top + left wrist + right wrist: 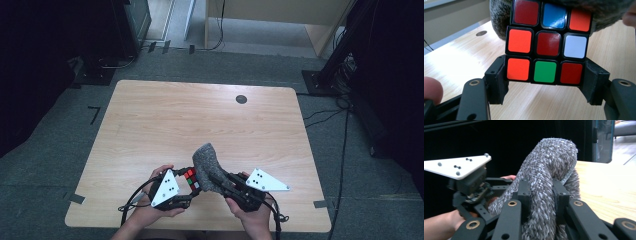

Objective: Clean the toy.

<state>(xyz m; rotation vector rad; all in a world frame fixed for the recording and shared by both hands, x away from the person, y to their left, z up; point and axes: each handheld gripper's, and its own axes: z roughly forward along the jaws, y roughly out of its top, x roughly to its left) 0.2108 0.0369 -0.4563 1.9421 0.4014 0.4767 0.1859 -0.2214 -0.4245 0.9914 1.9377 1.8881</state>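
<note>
A scrambled colour cube (547, 42) with red, orange, blue, white and green stickers is clamped between the jaws of my left gripper (546, 76); in the high view the cube (190, 178) shows just right of the left gripper (186, 186) near the table's front edge. My right gripper (541, 192) is shut on a grey fuzzy cloth (549, 170), folded and standing up between its jaws. In the high view the cloth (205, 165) is pressed against the cube's right side, held by the right gripper (220, 181). In the left gripper view the cloth (499, 20) lies behind the cube's top.
The wooden table (165, 120) has a small dark round disc (241, 99) near its far right. Tape marks (75, 198) sit by the front corners. Dark stands and cables surround the table on the grey carpet.
</note>
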